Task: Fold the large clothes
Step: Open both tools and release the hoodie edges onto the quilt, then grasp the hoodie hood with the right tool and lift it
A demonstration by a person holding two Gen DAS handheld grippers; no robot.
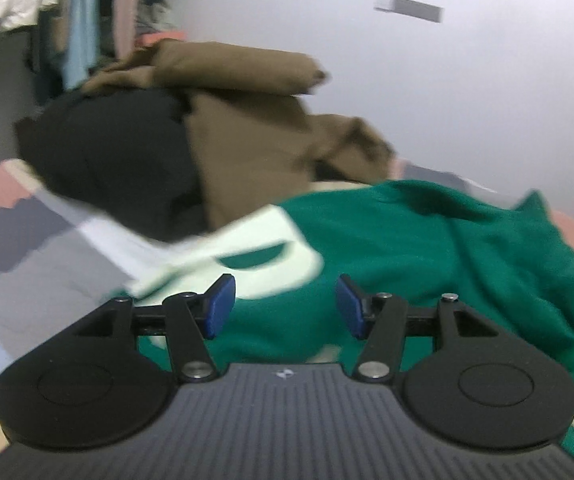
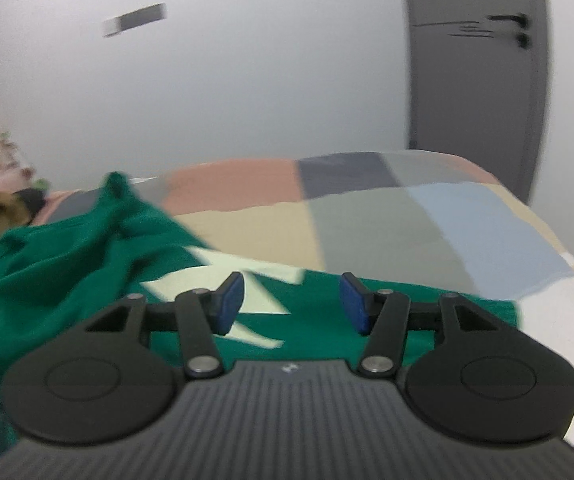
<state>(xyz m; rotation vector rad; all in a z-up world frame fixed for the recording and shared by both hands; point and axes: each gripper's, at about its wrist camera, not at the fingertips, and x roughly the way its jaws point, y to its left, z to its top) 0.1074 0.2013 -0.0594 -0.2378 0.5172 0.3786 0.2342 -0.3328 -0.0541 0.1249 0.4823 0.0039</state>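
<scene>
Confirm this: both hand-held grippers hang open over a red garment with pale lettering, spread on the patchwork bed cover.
One thing is wrong: the garment is green, not red, as both wrist views show. The rest holds: the left hand-held gripper and right hand-held gripper are open over it, on the patchwork bed cover.

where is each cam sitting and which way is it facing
Left wrist: rides on the left hand-held gripper, looking along its open blue pads over the green garment to a brown and black clothes pile and hanging clothes.
Right wrist: rides on the right hand-held gripper, pads open, facing the patchwork bedspread, white wall and grey door.
Shared: the green garment, bedspread and wall.
</scene>
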